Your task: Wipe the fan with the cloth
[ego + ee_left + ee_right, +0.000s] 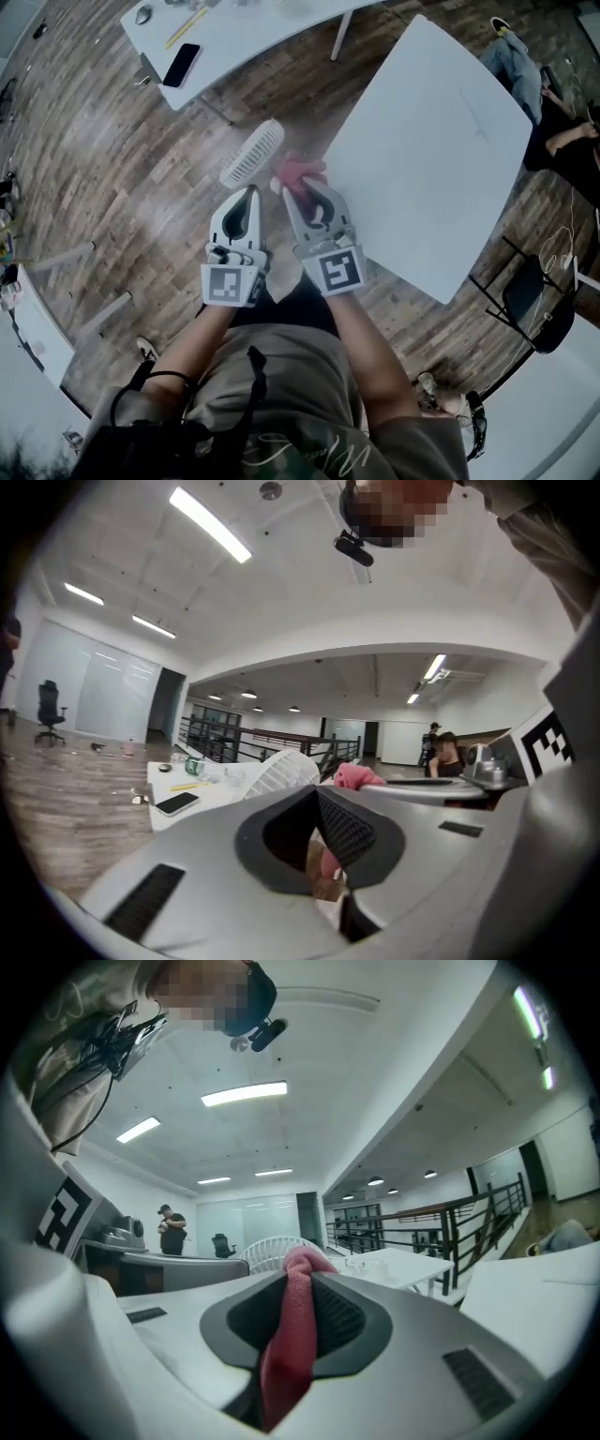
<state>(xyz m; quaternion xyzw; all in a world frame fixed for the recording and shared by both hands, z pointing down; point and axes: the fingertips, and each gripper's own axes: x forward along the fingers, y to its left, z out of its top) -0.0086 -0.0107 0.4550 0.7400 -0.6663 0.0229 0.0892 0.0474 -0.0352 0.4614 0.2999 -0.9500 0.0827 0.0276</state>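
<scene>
White slatted fan (251, 155); pink cloth (300, 172); brown wood-plank floor (112, 169); white table (431, 141).

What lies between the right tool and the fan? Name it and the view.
The pink cloth, pinched in the right tool, bunches between it and the fan: head view.

Centre frame, your left gripper (249, 192) covers the fan's (253, 153) lower end; your right gripper (304, 190) swallows the cloth's (299, 170) tail.
</scene>
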